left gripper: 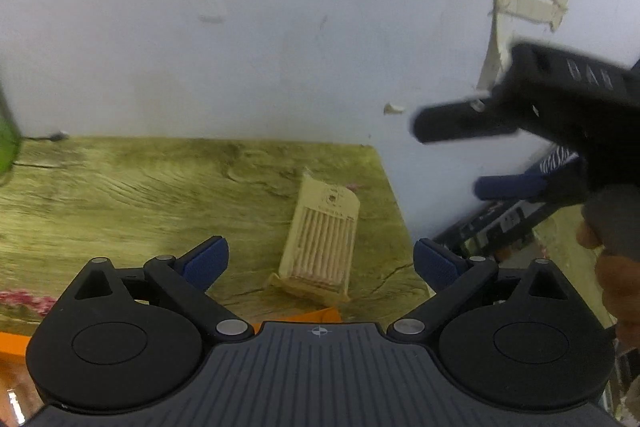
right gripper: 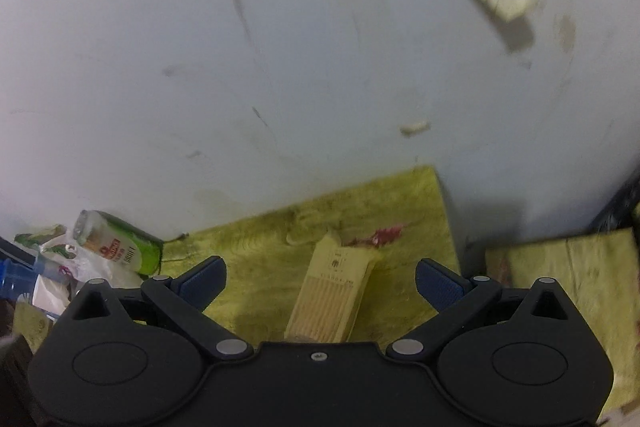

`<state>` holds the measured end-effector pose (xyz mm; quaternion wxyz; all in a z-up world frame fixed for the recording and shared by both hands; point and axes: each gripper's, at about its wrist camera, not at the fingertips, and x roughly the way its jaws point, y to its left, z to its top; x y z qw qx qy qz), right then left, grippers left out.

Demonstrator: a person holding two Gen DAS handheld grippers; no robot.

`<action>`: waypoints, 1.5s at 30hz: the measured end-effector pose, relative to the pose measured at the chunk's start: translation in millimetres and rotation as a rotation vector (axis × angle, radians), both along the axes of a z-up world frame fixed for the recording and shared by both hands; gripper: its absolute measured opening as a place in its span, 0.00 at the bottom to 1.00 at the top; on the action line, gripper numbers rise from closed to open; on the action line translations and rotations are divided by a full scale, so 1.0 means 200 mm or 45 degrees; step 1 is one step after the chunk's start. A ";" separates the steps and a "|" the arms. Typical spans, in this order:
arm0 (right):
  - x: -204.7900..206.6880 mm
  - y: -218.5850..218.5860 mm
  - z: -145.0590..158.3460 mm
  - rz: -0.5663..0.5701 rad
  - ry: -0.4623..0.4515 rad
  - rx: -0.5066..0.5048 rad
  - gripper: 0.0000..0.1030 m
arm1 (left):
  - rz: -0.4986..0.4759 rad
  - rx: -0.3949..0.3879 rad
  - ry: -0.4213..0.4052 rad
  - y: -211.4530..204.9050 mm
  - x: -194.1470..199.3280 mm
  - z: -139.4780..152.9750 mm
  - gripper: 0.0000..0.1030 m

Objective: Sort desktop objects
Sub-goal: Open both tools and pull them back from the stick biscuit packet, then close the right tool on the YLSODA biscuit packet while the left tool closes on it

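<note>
A flat beige packet of thin wooden sticks (left gripper: 320,243) lies on the yellow-green wood-grain table (left gripper: 140,187), near its right edge. My left gripper (left gripper: 320,259) is open and empty, hovering just short of the packet. My right gripper (left gripper: 452,155) shows in the left wrist view at the right, above and beyond the table edge, jaws apart. In the right wrist view the right gripper (right gripper: 320,279) is open and empty, with the packet (right gripper: 332,295) between and below its fingers. A green can (right gripper: 116,243) stands at the table's back left.
A scuffed white wall (left gripper: 240,27) rises straight behind the table. A white plastic bag (right gripper: 68,267) and other clutter lie left of the can. An orange object (left gripper: 316,315) lies under my left gripper. A second yellowish surface (right gripper: 568,267) sits to the right, beyond a gap.
</note>
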<state>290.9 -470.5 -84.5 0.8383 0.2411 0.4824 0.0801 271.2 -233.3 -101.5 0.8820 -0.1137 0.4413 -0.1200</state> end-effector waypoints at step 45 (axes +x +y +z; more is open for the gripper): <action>0.39 0.22 -0.59 -0.055 0.562 0.034 0.62 | -0.156 -0.086 0.227 -0.12 0.26 -0.45 0.58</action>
